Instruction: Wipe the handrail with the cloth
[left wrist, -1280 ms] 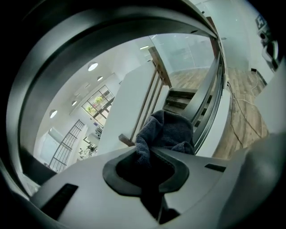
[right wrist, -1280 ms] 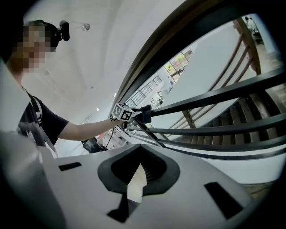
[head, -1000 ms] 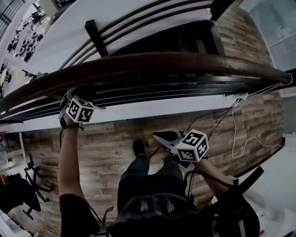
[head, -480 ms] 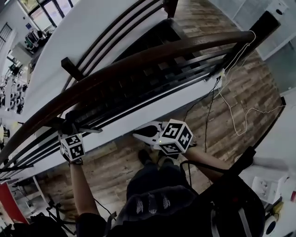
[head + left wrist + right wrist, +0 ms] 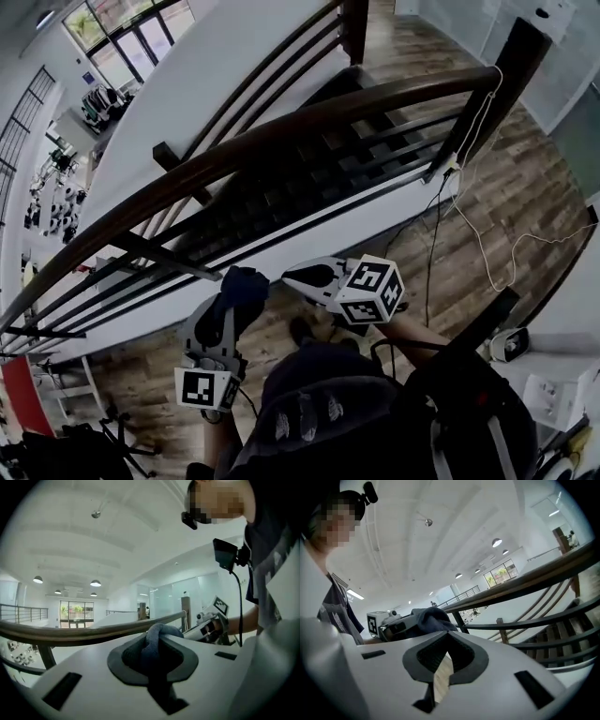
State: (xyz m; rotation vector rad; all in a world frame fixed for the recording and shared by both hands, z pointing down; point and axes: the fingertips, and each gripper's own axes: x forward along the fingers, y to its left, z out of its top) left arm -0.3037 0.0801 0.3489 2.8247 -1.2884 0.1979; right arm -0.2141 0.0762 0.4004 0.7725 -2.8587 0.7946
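The dark brown handrail (image 5: 281, 131) curves from lower left to upper right in the head view. My left gripper (image 5: 242, 281) hangs off the rail on the near side, shut on a bunched dark blue cloth (image 5: 246, 284). Seen from the left gripper view, the cloth (image 5: 157, 644) fills the jaws and the handrail (image 5: 84, 632) crosses just beyond. My right gripper (image 5: 289, 274) hovers right of the cloth, tips together, nothing held. From the right gripper view, the gripper (image 5: 448, 633) points past the cloth (image 5: 429, 617) toward the handrail (image 5: 543, 576).
Dark balusters (image 5: 169, 255) and a white ledge (image 5: 309, 239) run under the rail, with stairs (image 5: 309, 159) beyond. A dark newel post (image 5: 511, 66) stands at upper right, a white cable (image 5: 487, 248) trailing across the wooden floor (image 5: 506, 187). My legs fill the bottom.
The left gripper has left the underside of the rail at the left and swung up toward the middle with the cloth. The right gripper has risen a little. The head view has turned.
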